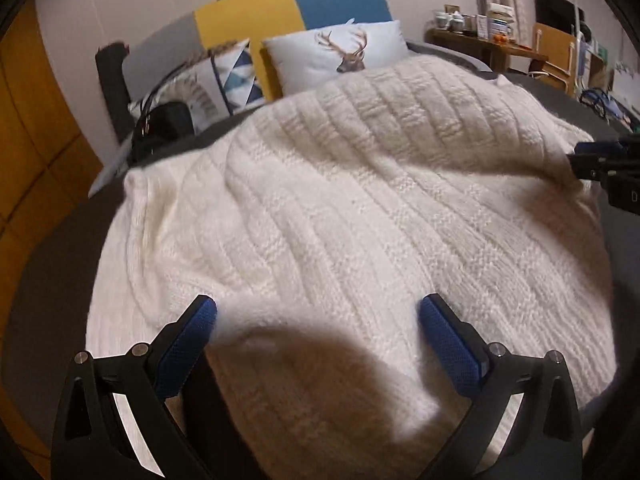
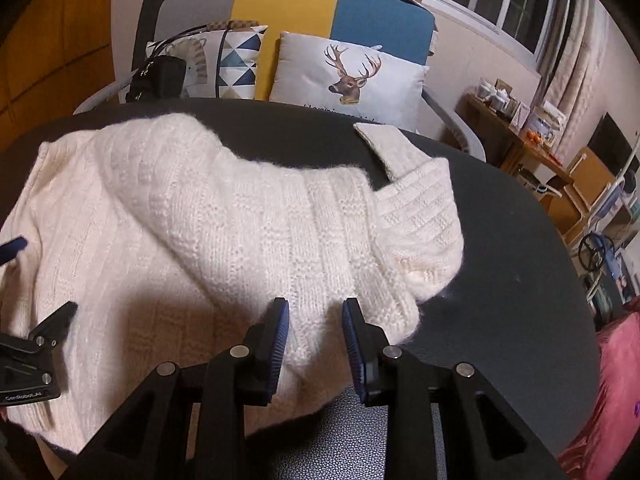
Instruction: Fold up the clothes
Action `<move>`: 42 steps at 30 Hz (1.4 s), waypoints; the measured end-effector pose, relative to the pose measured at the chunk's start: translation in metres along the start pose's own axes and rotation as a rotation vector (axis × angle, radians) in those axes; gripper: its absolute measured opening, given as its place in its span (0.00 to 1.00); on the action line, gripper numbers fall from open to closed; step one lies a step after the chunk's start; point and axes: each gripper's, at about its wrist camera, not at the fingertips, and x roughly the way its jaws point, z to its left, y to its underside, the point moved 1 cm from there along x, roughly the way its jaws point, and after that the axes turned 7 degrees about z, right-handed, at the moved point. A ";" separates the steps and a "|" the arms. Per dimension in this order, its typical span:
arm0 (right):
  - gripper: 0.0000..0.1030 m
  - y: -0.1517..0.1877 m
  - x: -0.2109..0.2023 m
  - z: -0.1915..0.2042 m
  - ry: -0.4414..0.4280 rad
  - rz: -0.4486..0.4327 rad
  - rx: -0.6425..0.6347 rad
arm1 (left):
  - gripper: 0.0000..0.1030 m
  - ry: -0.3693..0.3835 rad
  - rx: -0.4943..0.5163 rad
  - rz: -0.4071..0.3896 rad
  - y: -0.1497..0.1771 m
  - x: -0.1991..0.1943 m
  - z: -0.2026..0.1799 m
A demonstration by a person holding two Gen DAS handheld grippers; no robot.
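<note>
**Cream sweater spread on dark table, both grippers at its near edge**

A cream knit sweater (image 2: 224, 240) is laid flat on a dark table (image 2: 520, 240). In the right wrist view its long axis is seen running from lower left to upper right of the frame, with one sleeve folded across the body and its ribbed cuff (image 2: 384, 140) pointing toward the upper right. In the left wrist view the sweater (image 1: 340, 220) fills the middle of the frame and the cuff cannot be picked out.

The left gripper (image 1: 318, 312) is seen spread wide, blue pads over the near edge of the knit, nothing pinched. The right gripper (image 2: 315, 312) is held partly parted, with a fold of the near hem lying between its pads; whether the fabric is clamped cannot be told.

Behind the table, a deer-print cushion (image 2: 352, 80) and a triangle-patterned cushion (image 2: 236, 60) are propped on a yellow-and-blue chair (image 2: 332, 4). A pink cloth (image 2: 608, 400) at lower right is shown only by the right wrist view.
</note>
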 end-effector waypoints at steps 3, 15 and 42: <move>0.27 0.000 0.002 -0.005 -0.010 0.005 0.010 | 1.00 -0.009 0.017 0.011 0.005 -0.001 0.002; 0.28 -0.001 0.010 -0.008 -0.008 0.008 0.010 | 1.00 0.118 -0.173 0.078 0.019 0.005 0.029; 0.11 -0.001 -0.004 -0.019 -0.182 -0.014 0.094 | 0.95 0.042 -0.082 0.020 0.004 -0.022 0.016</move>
